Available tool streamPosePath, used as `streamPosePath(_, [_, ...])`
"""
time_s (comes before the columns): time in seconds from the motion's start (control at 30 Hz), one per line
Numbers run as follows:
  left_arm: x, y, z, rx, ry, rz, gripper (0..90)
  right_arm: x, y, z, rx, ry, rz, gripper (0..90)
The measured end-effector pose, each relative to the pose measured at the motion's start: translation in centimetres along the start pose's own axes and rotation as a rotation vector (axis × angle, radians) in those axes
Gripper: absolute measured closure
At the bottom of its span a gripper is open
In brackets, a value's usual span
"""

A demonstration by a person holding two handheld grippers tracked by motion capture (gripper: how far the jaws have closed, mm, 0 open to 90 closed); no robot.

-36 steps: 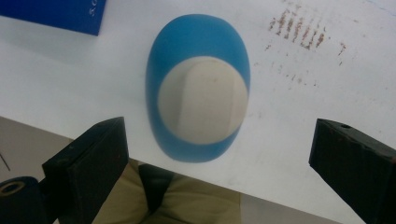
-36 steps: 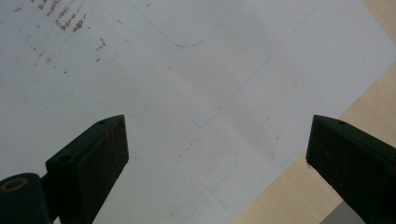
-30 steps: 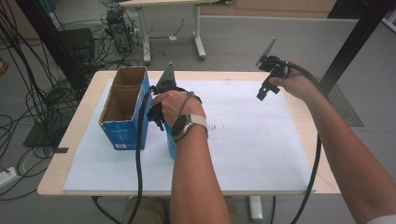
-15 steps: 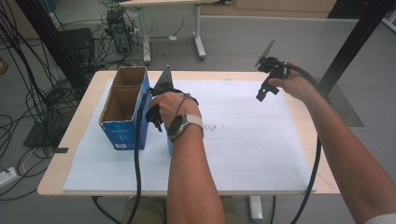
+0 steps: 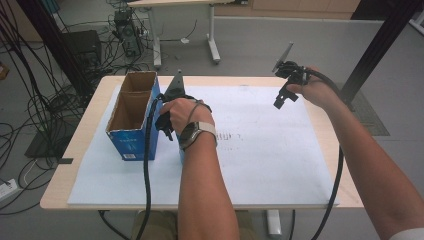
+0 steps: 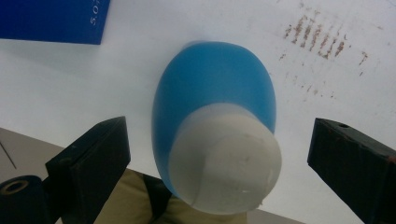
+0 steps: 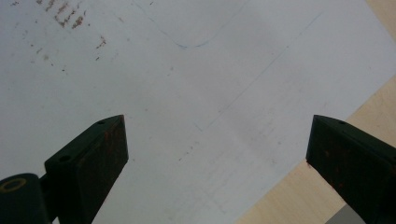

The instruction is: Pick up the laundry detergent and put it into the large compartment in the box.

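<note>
- White paper sheet [image 5: 260, 165] spread over most of wooden table [image 5: 80, 150], rusty brown smudges [image 6: 317, 39] near middle.
- Open blue cardboard box [image 5: 131, 125] at 9 o'clock on sheet, two compartments, both brown inside.
- Tangle of black cables [image 5: 30, 100] on grey floor at 10 o'clock.
- Second table's white legs [image 5: 212, 45] at 12 o'clock.
- Black post [image 5: 380, 45] leaning at 2 o'clock.

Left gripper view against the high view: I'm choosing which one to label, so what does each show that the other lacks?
The left gripper view gives the bottle's blue body and white cap, standing between wide-open jaws that don't touch it. The high view gives the open box, the left gripper beside it, and the right gripper held apart above the sheet. Both show the white sheet with its brown marks.
</note>
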State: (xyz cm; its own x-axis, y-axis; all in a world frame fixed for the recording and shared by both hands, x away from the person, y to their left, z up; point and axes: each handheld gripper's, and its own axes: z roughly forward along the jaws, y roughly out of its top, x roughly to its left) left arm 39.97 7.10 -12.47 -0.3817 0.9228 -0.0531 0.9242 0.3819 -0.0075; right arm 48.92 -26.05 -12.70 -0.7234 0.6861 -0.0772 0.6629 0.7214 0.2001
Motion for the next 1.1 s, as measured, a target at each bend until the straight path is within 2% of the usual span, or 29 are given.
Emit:
streamPosePath(0.37, [0.05,-0.13,-0.16,-0.005,-0.002,-0.009,6.2,-0.24,-0.15,0.27,0.001,0.007,0.01,5.5])
streamPosePath(1.1, [0.03,-0.31,-0.17,-0.004,-0.011,0.002,6.4,-0.27,-0.4,0.07,-0.003,0.01,0.017,5.6])
